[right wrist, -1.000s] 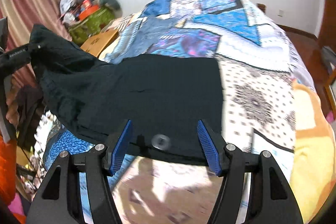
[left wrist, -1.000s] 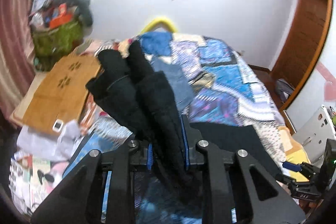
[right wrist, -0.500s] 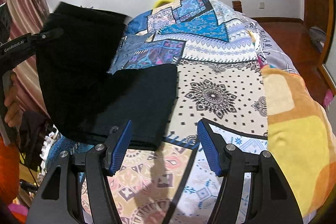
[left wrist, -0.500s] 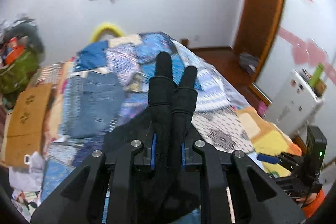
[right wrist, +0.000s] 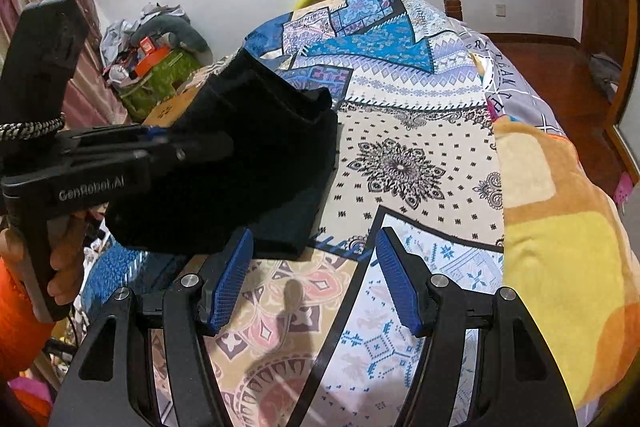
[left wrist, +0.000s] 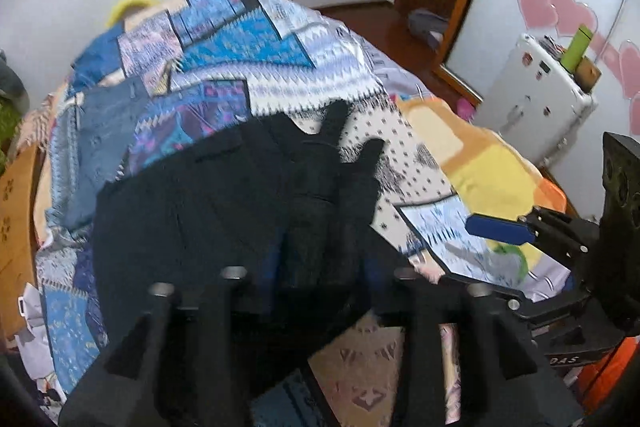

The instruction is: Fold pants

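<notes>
2 grippers: left gripper (right wrist: pixel 188 151) jaws just opening around black pants (right wrist: pixel 248 167) mid-frame, right gripper (right wrist: pixel 314 279) spread, empty; release flat, edges aligned.

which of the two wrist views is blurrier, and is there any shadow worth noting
Left wrist view: smeared, the black pants and quilt pattern streaked, its own gripper soft. Right wrist view: sharp, blue pads crisp, fisheye bending the walls, a soft shadow lying on the quilt between the jaws.
</notes>
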`<state>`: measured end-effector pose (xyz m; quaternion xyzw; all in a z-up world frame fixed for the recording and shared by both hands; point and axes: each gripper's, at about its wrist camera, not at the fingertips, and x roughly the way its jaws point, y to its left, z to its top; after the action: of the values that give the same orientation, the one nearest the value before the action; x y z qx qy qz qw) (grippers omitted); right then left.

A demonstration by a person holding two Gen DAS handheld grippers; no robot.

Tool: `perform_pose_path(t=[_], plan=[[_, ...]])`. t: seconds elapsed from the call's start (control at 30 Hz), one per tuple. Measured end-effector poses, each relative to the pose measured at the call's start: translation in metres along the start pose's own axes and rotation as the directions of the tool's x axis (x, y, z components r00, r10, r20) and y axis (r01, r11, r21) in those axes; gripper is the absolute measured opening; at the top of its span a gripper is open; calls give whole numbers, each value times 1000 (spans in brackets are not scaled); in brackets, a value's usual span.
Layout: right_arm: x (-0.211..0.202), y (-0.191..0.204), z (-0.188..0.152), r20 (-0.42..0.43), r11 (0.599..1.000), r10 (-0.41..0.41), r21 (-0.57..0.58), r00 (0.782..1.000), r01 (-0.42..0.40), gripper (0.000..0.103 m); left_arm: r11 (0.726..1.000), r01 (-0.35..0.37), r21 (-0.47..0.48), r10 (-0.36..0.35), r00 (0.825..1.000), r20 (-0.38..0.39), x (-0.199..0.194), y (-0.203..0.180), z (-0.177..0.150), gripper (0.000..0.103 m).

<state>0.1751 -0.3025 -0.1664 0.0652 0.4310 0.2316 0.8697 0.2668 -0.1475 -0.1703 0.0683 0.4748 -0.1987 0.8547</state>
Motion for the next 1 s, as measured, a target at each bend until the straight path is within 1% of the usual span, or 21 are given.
perform_pose_path(t=[0.03, 0.07, 0.13, 0.17, 0.2, 0.23, 0.27, 0.3, 0.37, 0.47, 0.5, 0.53, 0.7, 0.77, 0.87, 1.0], plan=[[0, 2, -1, -2, 1000, -2, -3, 1000, 2, 60, 1000, -10, 5, 10, 1000, 13, -4, 1, -1, 61], [0, 3, -2, -5, 1000, -4, -7, 1000, 3, 60, 1000, -21, 11, 20, 999, 31, -8, 1, -2, 68], [0, 7, -3, -8, 1000, -3, -12, 1000, 3, 60, 999, -44, 19, 43, 997, 71, -22, 3, 0, 76], [0, 9, -4, -10, 1000, -1, -14, 1000, 1, 60, 998, -59, 19, 57, 994, 96, -31, 6, 2, 82], [0, 12, -4, -13, 1000, 2, -17, 1000, -2, 60, 997, -74, 16, 71, 990, 125, -40, 11, 5, 85], [1, 15, -5, -16, 1000, 4, -20, 1000, -4, 60, 996, -85, 10, 82, 985, 150, -47, 16, 7, 92], [2, 17, -6, -20, 1000, 6, -23, 1000, -6, 60, 995, -97, 4, 95, 982, 166, -52, 21, 10, 96], [4, 20, -6, -25, 1000, 9, -26, 1000, -10, 60, 993, -119, -4, 118, 976, 182, -57, 28, 14, 96], [8, 24, -8, -37, 1000, 15, -26, 999, -16, 60, 988, -156, -10, 155, 970, 190, -62, 43, 24, 96], [17, 30, -10, -55, 999, 23, -23, 998, -24, 60, 974, -225, -35, 227, 954, 194, -59, 72, 38, 96], [20, 32, -11, -62, 999, 25, -23, 998, -27, 60, 971, -236, -41, 239, 952, 189, -55, 81, 40, 96], [22, 34, -11, -67, 999, 28, -23, 997, -29, 60, 968, -247, -52, 253, 952, 175, -49, 95, 46, 96], [33, 43, -9, -93, 999, 33, -40, 995, -36, 60, 953, -292, -79, 298, 950, 88, -12, 141, 58, 96], [38, 45, -8, -104, 998, 34, -43, 994, -39, 60, 949, -302, -87, 306, 951, 47, 5, 156, 61, 96], [44, 45, -8, -116, 998, 35, -39, 993, -40, 60, 949, -301, -98, 301, 954, -20, 34, 179, 64, 96], [49, 48, -6, -116, 998, 33, -43, 993, -38, 61, 937, -349, -29, 345, 932, -108, 76, 192, 61, 96]])
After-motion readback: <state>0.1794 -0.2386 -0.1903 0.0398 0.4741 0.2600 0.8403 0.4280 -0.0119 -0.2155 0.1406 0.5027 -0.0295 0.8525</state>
